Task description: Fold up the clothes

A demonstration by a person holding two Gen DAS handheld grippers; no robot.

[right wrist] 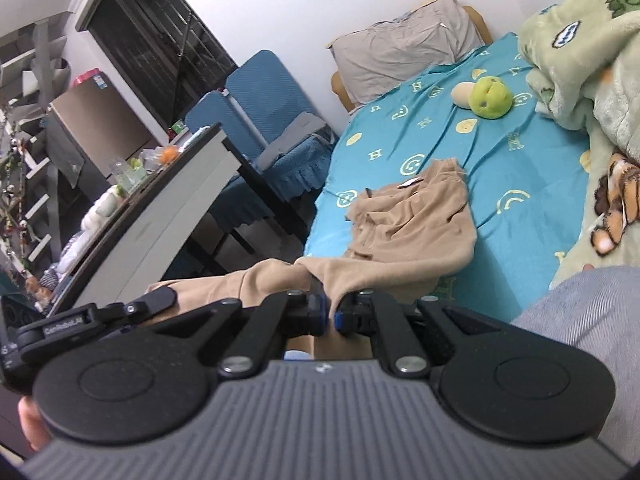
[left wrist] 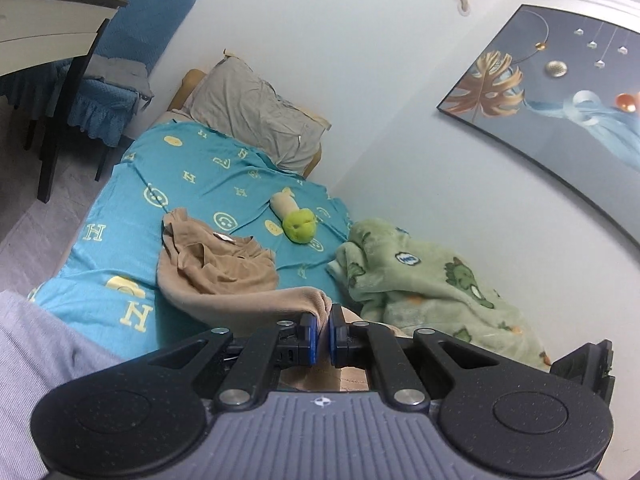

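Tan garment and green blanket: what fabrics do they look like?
Tan garment: thin, matte, probably a soft knit; it drapes in fine creases and bunches between the jaws. Green blanket: thick plush fleece by its look, with a fuzzy nap, fat rounded folds and a printed dinosaur pattern.

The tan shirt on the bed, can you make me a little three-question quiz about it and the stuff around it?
1. True or false: both grippers are pinching the tan shirt.
2. Which toy lies on the turquoise bedsheet beyond the shirt? A) red ball B) green plush toy C) wooden train
3. Fill in: the green dinosaur blanket is bunched next to the ____.

Key:
1. True: left gripper and right gripper each clamp its fabric.
2. B
3. wall
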